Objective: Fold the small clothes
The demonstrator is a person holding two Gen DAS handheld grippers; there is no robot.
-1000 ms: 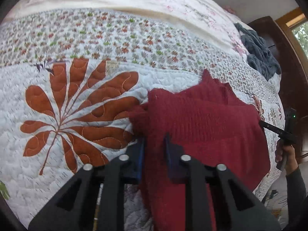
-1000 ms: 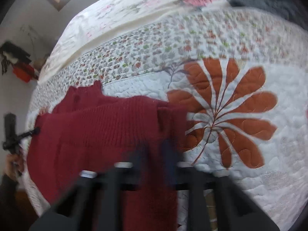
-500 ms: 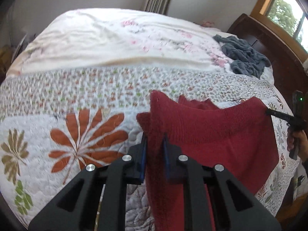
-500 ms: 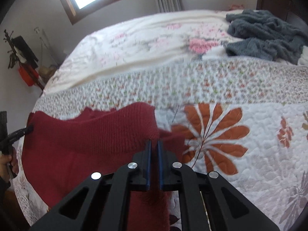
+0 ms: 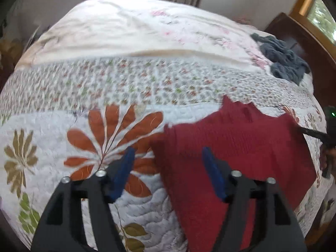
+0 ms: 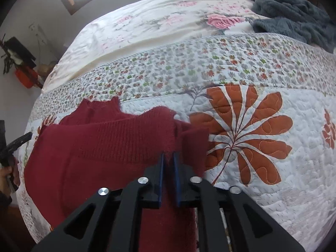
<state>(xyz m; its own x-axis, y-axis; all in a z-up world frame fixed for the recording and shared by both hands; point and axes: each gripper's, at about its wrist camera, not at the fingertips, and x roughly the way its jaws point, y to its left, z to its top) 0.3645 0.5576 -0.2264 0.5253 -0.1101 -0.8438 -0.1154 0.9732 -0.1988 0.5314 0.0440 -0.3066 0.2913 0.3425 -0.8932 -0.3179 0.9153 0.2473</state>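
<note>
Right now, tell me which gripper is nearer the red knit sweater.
Right. The right gripper is shut on the red knit sweater edge; the left gripper is open, its fingers straddling the sweater's corner without clamping.

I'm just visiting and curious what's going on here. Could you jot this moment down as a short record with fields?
place: bed with a flowered quilt
garment: red sweater lying on the quilt
left gripper: open, fingers apart, holding nothing
right gripper: shut on the sweater's edge
other item: grey blanket bunched at the far corner
</note>
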